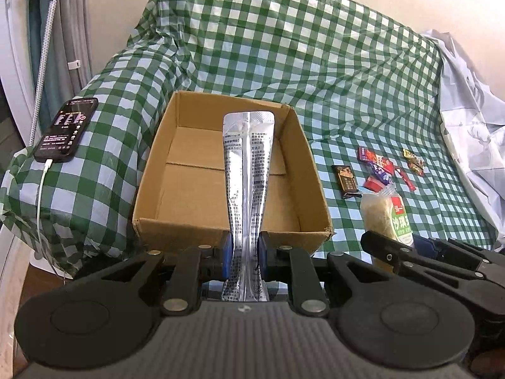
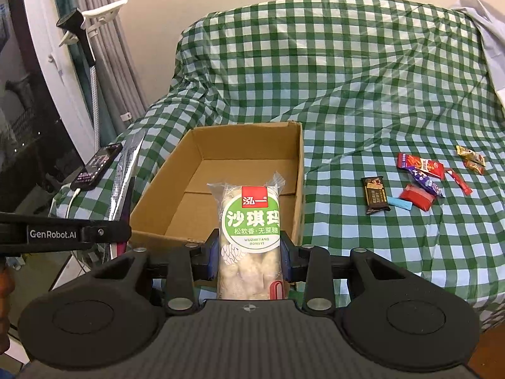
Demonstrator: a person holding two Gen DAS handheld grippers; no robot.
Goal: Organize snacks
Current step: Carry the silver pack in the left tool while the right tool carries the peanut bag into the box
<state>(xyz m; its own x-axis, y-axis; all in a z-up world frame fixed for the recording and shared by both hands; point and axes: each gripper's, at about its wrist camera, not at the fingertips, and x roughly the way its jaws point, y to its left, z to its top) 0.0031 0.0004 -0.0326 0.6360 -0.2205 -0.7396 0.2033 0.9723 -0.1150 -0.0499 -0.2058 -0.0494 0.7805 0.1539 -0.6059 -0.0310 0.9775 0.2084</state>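
Left tool (image 1: 245, 252): clamped on a silver pouch (image 1: 247, 170), held upright over the box's near wall.
Right tool (image 2: 249, 260): clamped on a clear cake pack (image 2: 249, 237) with a green label, just before the box.
Box (image 2: 296, 170): cardboard, open, nothing inside, on the checked cloth (image 2: 347, 79).
Loose snacks (image 2: 419, 177): scattered on the cloth right of the box.
Phone (image 1: 66, 129): left of the box, cable attached.

One box (image 2: 176, 189). One silver pouch (image 1: 247, 189). One sachima pack (image 2: 251, 237). One phone (image 1: 66, 129). Two grippers: left (image 1: 246, 252), right (image 2: 249, 259). About eight small snacks (image 2: 423, 177) on cloth.
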